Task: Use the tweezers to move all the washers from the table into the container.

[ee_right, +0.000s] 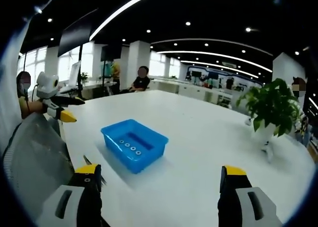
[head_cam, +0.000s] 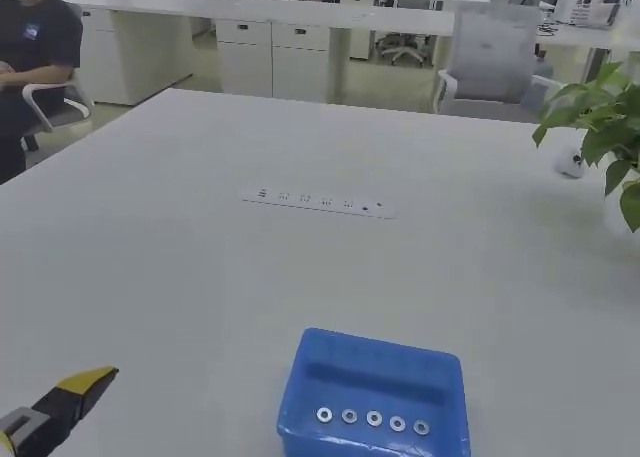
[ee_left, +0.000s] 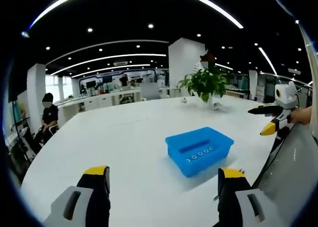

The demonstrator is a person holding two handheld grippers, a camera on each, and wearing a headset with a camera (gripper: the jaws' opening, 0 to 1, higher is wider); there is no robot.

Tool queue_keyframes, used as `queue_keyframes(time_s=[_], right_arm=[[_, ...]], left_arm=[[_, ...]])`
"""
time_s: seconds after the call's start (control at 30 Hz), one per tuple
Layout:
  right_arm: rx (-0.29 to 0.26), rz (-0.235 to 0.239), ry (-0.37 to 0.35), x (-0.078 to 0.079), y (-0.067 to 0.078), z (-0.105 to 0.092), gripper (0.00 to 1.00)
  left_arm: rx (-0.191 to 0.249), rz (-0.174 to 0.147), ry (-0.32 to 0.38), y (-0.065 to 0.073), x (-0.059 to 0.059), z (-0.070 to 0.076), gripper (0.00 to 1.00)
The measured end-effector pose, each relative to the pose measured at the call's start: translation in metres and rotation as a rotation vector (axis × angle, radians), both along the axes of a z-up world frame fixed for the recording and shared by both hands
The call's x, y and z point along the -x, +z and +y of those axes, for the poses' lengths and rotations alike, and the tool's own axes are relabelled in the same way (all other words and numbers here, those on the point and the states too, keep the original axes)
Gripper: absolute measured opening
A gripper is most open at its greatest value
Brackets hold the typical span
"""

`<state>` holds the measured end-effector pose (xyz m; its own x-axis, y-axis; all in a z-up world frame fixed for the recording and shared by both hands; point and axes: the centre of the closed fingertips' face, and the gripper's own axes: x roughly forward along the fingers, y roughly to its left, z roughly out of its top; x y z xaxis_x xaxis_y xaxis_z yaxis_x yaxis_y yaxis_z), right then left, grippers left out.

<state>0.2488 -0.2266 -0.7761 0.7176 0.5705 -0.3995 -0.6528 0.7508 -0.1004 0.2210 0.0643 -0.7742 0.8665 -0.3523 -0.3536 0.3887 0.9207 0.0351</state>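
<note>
Five small silver ring washers [head_cam: 373, 418] are seen lined up in a row inside the blue rectangular plastic container [head_cam: 375, 372], which is set on the white table [head_cam: 200, 277]. The left gripper [ee_left: 164, 173] is held with its yellow-tipped jaws spread wide and nothing between them; the container is found ahead, slightly to the right. The right gripper [ee_right: 160, 170] is likewise spread and empty, with the container ahead to its left.

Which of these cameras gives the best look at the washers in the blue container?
The head view: it looks down into the blue container, so the five washers show as separate rings in a row. Both gripper views show the washers smaller, from a lower angle.
</note>
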Motion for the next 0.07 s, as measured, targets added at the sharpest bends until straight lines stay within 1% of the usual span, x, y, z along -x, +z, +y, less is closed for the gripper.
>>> queue_keyframes(time_s=[0.07], right_arm=[[0.008, -0.011, -0.008, -0.0015, 0.0007, -0.0027, 0.99]], left_arm=[[0.0, 0.001, 0.002, -0.0003, -0.0002, 0.0015, 0.91]])
